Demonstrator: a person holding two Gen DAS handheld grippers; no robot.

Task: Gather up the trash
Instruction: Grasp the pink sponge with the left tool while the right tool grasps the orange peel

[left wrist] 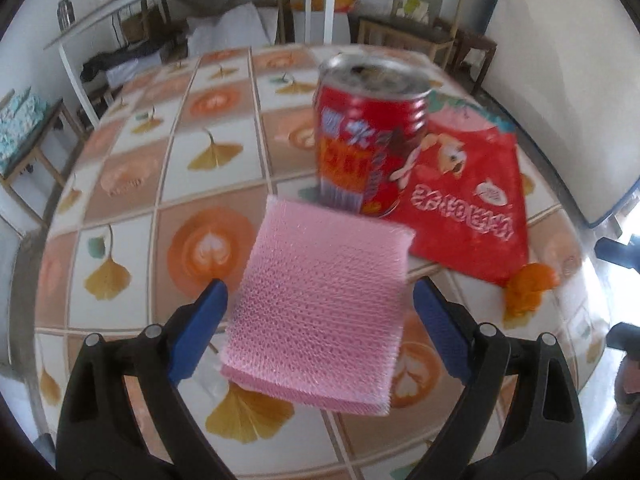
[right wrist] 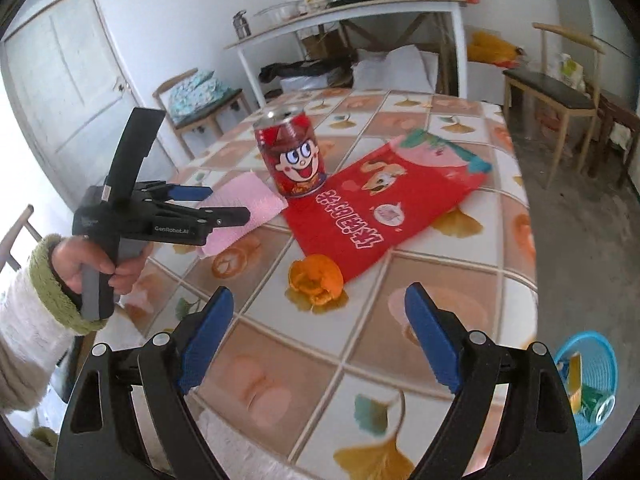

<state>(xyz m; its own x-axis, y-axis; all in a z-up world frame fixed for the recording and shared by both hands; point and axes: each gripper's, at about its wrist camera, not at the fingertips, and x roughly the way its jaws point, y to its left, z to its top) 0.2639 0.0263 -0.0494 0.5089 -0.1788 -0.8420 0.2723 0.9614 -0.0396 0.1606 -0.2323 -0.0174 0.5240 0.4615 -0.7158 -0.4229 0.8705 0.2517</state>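
A pink mesh sponge pad [left wrist: 320,312] lies on the tiled table between the fingers of my open left gripper [left wrist: 318,294], which sits around it without touching. Behind it stands an opened red drink can [left wrist: 366,136] next to a flat red snack bag [left wrist: 468,196]. An orange peel [left wrist: 528,286] lies at the bag's near corner. In the right wrist view my right gripper [right wrist: 320,304] is open and empty, just short of the orange peel [right wrist: 316,280]. That view also shows the can [right wrist: 294,154], the bag [right wrist: 384,200], the pad [right wrist: 244,208] and the left gripper [right wrist: 224,204].
A blue plastic basket [right wrist: 592,384] holding some packaging stands on the floor right of the table [right wrist: 460,320]. Wooden chairs [right wrist: 560,92] and a white side table [right wrist: 360,12] with kitchenware stand behind.
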